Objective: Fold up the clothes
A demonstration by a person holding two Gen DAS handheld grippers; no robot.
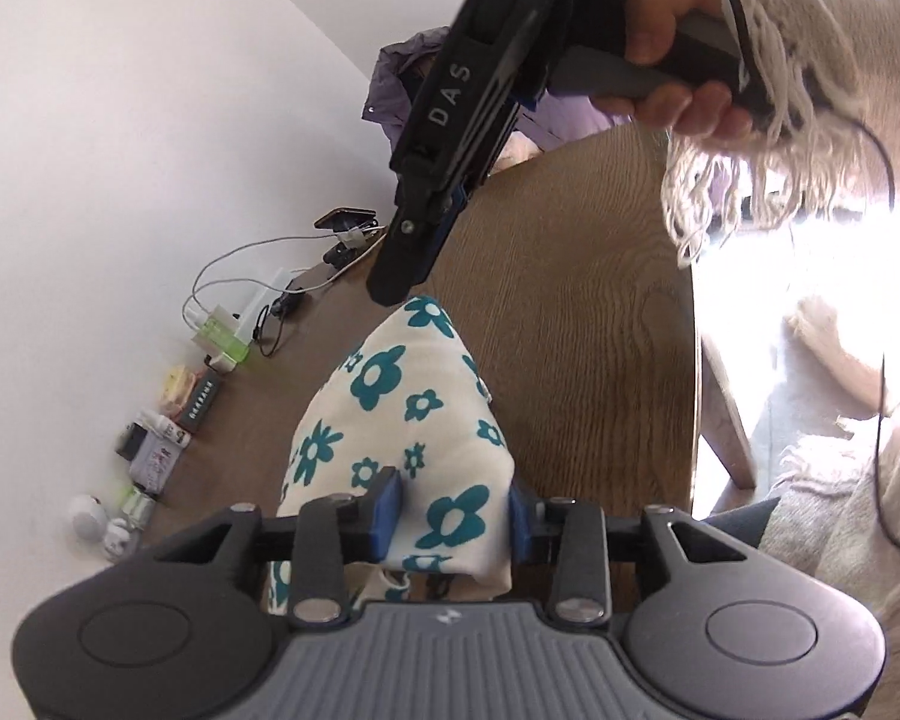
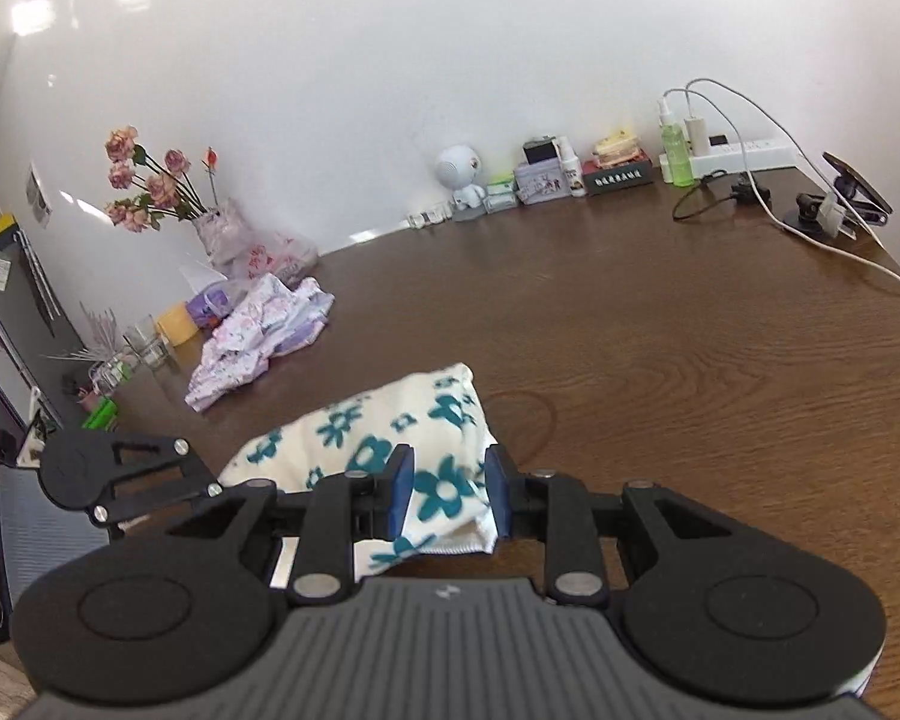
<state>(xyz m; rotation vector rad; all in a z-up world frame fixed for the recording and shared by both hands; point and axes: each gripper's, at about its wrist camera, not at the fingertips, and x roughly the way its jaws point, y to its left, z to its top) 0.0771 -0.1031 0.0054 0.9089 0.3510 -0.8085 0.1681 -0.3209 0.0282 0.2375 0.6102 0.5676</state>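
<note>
A cream cloth with teal flowers (image 1: 390, 408) is folded into a narrow bundle over the brown wooden table (image 1: 570, 300). My left gripper (image 1: 453, 510) is shut on its near end, and the fabric fills the gap between the blue pads. A hand holds my right gripper (image 1: 399, 282), which comes down from above with its tip at the far end of the bundle. In the right wrist view the cloth (image 2: 354, 444) sits pinched between the pads of my right gripper (image 2: 450, 495), and my left gripper (image 2: 210, 487) meets the other end at the left.
A crumpled purple-flowered garment (image 2: 258, 336) lies at the table's left, beside a vase of dried roses (image 2: 150, 186). Small boxes and bottles (image 2: 540, 174), a power strip with cables (image 2: 744, 153) and a phone on a stand (image 2: 852, 186) line the wall. The table edge (image 1: 693, 360) is close on the right.
</note>
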